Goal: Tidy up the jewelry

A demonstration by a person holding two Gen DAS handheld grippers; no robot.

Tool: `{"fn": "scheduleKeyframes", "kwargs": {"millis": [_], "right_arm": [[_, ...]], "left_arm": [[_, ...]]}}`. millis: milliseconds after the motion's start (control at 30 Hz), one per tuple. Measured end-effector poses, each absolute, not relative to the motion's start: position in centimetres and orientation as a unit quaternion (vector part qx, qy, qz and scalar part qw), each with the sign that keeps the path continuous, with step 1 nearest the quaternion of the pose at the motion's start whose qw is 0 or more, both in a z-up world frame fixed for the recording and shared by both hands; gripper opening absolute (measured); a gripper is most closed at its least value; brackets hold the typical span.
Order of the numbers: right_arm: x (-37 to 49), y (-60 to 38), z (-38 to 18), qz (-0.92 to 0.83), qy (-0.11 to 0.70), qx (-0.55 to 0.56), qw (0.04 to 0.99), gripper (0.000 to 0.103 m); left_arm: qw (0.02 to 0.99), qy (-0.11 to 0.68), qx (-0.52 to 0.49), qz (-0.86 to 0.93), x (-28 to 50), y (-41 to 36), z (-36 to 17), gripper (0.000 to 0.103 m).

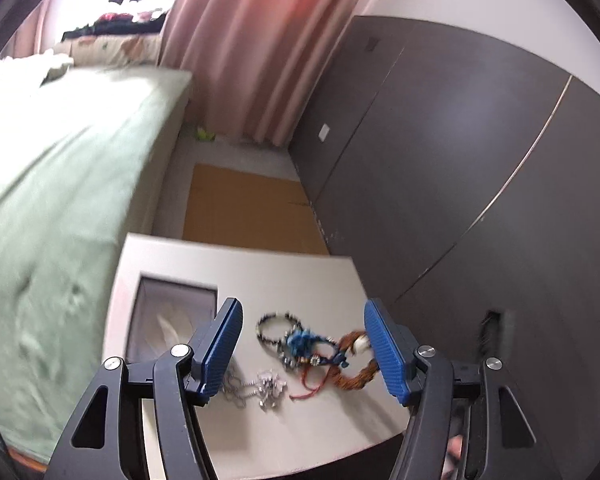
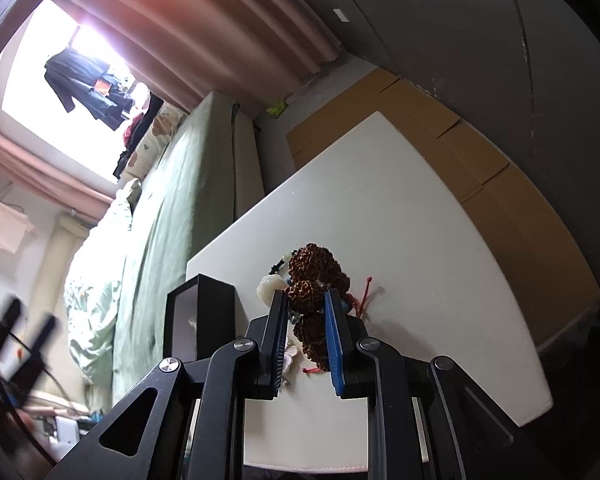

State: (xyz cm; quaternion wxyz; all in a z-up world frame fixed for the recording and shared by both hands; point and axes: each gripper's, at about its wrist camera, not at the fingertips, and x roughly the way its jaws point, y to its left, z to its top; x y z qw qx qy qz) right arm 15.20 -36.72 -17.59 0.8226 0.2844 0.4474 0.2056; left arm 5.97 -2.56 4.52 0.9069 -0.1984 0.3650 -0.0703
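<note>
Knobbly brown bead bracelet lies mid-table, tangled among other jewelry, right of the box. Right gripper, low, clamps its beads. Left gripper hovers, jaws wide apart.

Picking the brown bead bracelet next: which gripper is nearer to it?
Right. The right gripper has its fingers on either side of the brown bead bracelet, closed around its beads. The left gripper is open, hovering above the jewelry pile, apart from the bracelet.

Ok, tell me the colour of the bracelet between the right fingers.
Reddish brown beaded bracelet, clearest in the right wrist view.
</note>
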Motion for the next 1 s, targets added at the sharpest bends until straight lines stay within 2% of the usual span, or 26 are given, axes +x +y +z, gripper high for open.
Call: {"fn": "scheduleKeyframes", "kwargs": {"millis": [267, 533, 767, 867, 900, 1000], "right_arm": [[14.8, -37.9, -17.3, 0.200, 0.440, 0.293, 0.825, 0.019], [13.9, -38.8, -16.7, 0.208, 0.426, 0.304, 0.826, 0.019], [13.9, -39.3, -16.3, 0.210, 0.420, 0.309, 0.827, 0.019], [14.1, -39.2, -16.3, 0.210, 0.422, 0.310, 0.826, 0.019], [14.0, -39.3, -16.4, 0.211, 0.422, 0.310, 0.826, 0.019], [14.0, -39.1, -16.3, 0.214, 0.422, 0.306, 0.826, 0.020]], "left_arm": [[0.883, 0.423, -0.193, -0.063, 7.1, -4.2, -3.0, 0.064], [0.859, 0.478, -0.175, -0.053, 8.4, -6.8, -8.8, 0.044], [0.852, 0.498, -0.160, -0.038, 9.9, -7.8, -11.3, 0.040], [0.848, 0.506, -0.153, -0.032, 10.6, -8.2, -12.5, 0.028], [0.846, 0.511, -0.152, -0.031, 10.7, -8.2, -13.0, 0.015], [0.843, 0.510, -0.169, -0.033, 10.6, -7.5, -13.2, 0.014]]}}
